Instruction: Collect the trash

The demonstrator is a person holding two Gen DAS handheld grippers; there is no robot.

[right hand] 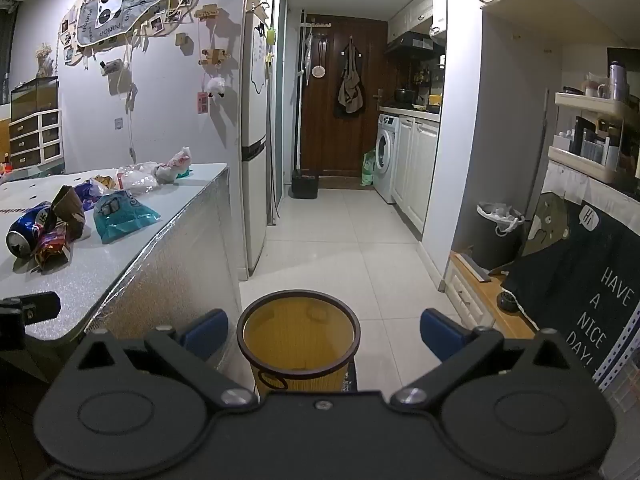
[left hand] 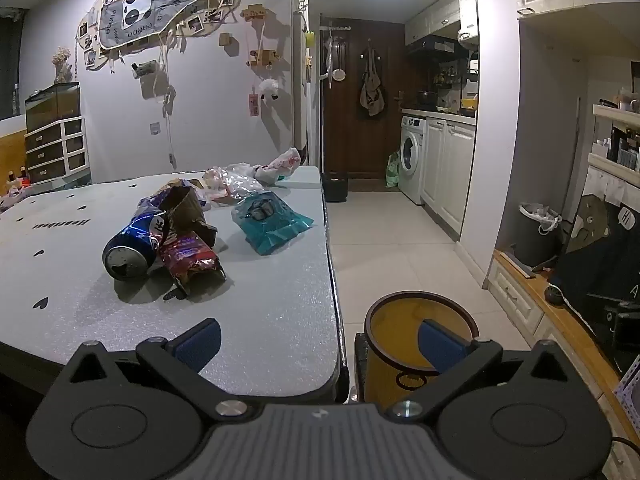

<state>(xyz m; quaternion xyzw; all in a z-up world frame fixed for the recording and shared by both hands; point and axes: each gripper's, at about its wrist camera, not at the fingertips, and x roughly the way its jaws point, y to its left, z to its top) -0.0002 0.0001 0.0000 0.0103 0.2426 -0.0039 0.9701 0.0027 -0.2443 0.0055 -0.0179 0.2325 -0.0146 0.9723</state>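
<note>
Trash lies on the table (left hand: pixel 260 320): a can (left hand: pixel 130 250) at 9 o'clock beside a red wrapper (left hand: pixel 192 258), a teal bag (left hand: pixel 270 220) and plastic bags (left hand: pixel 240 180) toward 12. Left gripper (left hand: pixel 318 344) and right gripper (right hand: pixel 324 332) are both spread wide, holding nothing. The right one sits above a yellow bin (right hand: pixel 298 338) on the floor.

on table (left hand: pixel 260 320): crushed can (left hand: pixel 134 246) left, touching snack wrapper (left hand: pixel 192 258) on its right | plastic pouch (left hand: pixel 270 218) further right, apart | crumpled bags (left hand: pixel 248 178) behind, near far edge | on floor: bin (left hand: pixel 400 332) just right of table's near corner | lined bin (right hand: pixel 498 236) well right, by wall
</note>
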